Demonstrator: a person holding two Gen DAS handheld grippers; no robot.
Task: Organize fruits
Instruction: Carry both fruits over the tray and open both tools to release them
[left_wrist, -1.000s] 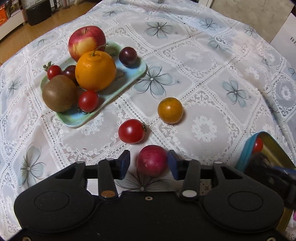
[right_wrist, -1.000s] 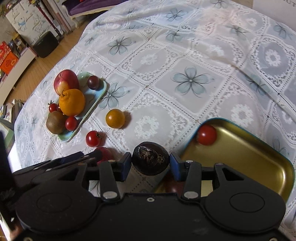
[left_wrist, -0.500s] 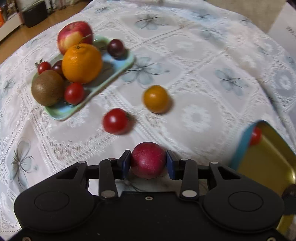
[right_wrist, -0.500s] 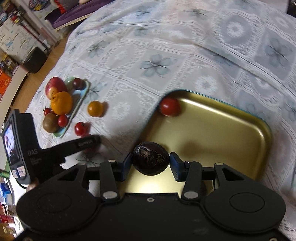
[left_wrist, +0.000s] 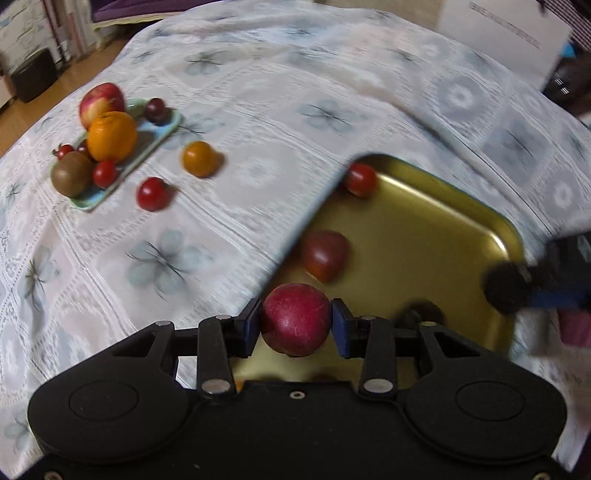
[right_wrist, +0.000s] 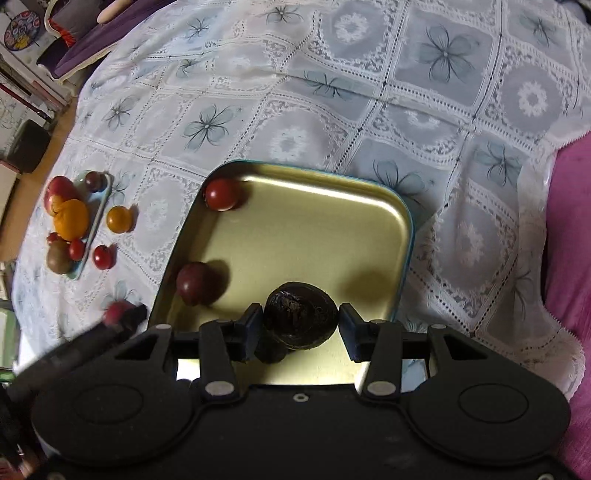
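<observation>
Left gripper (left_wrist: 296, 322) has its blue pads pressed on both sides of a round red fruit (left_wrist: 295, 318), so it is clamped on it. It holds the fruit up over the near left edge of the gold tray (left_wrist: 436, 236).

Far to the left on the flowery white cloth (right_wrist: 369, 96) sits a small green tray (left_wrist: 155, 138). On it are a red apple (left_wrist: 100, 102), a big orange (left_wrist: 111, 136), a brown kiwi (left_wrist: 71, 178), a dark plum (left_wrist: 156, 110) and some small red tomatoes. Just beside that tray, on the cloth, lie a small yellow-orange tomato (left_wrist: 199, 158) and a red tomato (left_wrist: 151, 192).

Next comes the gold tray, well apart from the green one. A red tomato (right_wrist: 221, 194) sits in its far left corner. A dark red fruit (right_wrist: 195, 282) lies by its left wall.

Right gripper (right_wrist: 301, 326) is over the near part of the gold tray. Its pads squeeze a wrinkly dark round fruit (right_wrist: 300, 314) from both sides, so it is clamped on that one. A dark shadow lies under it on the tray floor. You cannot tell if the dark fruit touches the tray.

On the far right there is something pink (right_wrist: 570, 258) past the lace edge of the cloth.
</observation>
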